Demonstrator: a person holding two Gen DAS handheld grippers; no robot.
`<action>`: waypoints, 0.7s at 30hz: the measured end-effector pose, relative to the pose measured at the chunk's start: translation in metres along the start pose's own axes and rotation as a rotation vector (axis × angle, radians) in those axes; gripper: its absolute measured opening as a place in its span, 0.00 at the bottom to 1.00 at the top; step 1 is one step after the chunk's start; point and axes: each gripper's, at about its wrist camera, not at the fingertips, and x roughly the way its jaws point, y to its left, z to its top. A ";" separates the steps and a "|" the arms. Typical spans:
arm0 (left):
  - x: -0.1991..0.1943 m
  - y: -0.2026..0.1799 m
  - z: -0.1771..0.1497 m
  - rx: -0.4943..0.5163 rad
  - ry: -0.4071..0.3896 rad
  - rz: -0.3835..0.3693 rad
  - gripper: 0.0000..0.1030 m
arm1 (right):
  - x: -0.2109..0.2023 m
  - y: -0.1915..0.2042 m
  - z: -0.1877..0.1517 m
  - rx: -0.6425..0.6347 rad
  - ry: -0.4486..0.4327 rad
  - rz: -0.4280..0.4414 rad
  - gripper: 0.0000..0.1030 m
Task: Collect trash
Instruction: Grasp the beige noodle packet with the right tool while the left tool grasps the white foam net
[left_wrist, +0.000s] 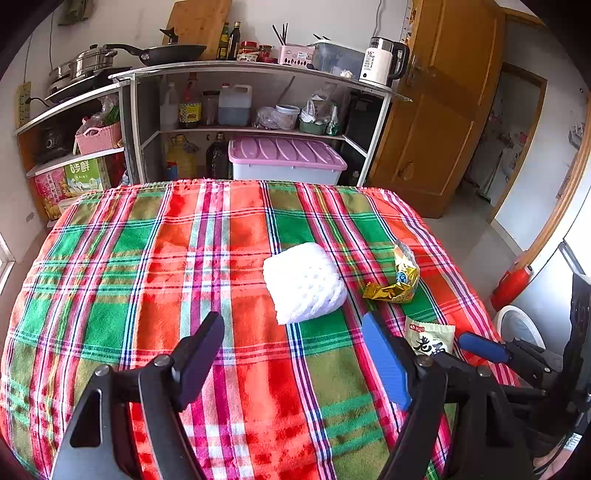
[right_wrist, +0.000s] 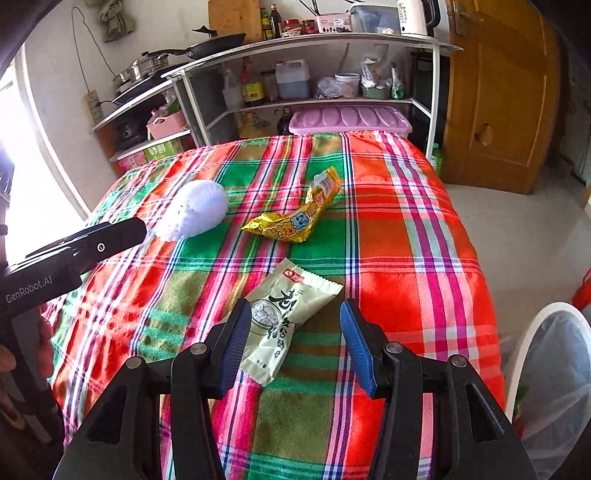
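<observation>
Wrappers (right_wrist: 286, 317) nr table edge (right_wrist: 491, 332)

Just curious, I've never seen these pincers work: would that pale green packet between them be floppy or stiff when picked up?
Probably floppy: the green packet looks like thin film lying flat on the tablecloth, so it may sag or crumple. It looks flat and nearly empty, so likely very light. Its smooth surface could slip between the open right gripper's pads.
</observation>
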 end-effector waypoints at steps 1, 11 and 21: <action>0.003 0.000 0.002 0.003 0.006 -0.007 0.77 | 0.002 0.000 0.000 0.004 0.005 0.002 0.50; 0.040 -0.007 0.022 0.025 0.050 0.020 0.78 | 0.016 -0.001 0.002 0.028 0.029 -0.025 0.50; 0.064 -0.011 0.020 0.027 0.094 0.007 0.59 | 0.017 -0.005 0.001 0.033 0.015 -0.024 0.15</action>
